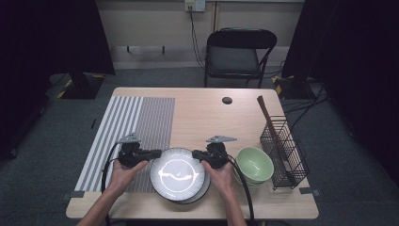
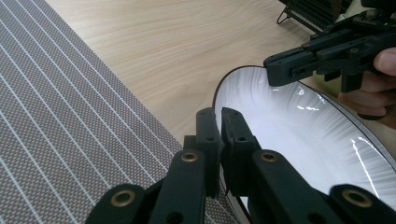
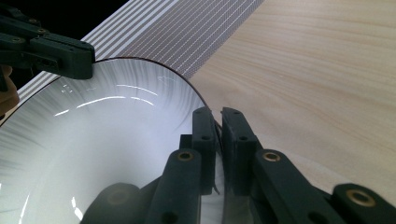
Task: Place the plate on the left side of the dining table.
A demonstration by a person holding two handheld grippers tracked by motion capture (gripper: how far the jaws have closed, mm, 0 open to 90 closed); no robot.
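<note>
Left side first: the left gripper (image 1: pixel 151 154) was clamped on the plate (image 1: pixel 179 181) at its left rim, jaws pinched tight over the edge, with the striped placemat (image 1: pixel 123 134) just beyond. The plate sat between the two tools, near the table's (image 1: pixel 202 110) front edge, seemingly atop another plate. Over on the right, the right gripper (image 1: pixel 196 155) was clenched on the opposite rim. Both hands equally near, so a level two-handed lift looked likely. The green bowl (image 1: pixel 255 164) waited just beside.
</note>
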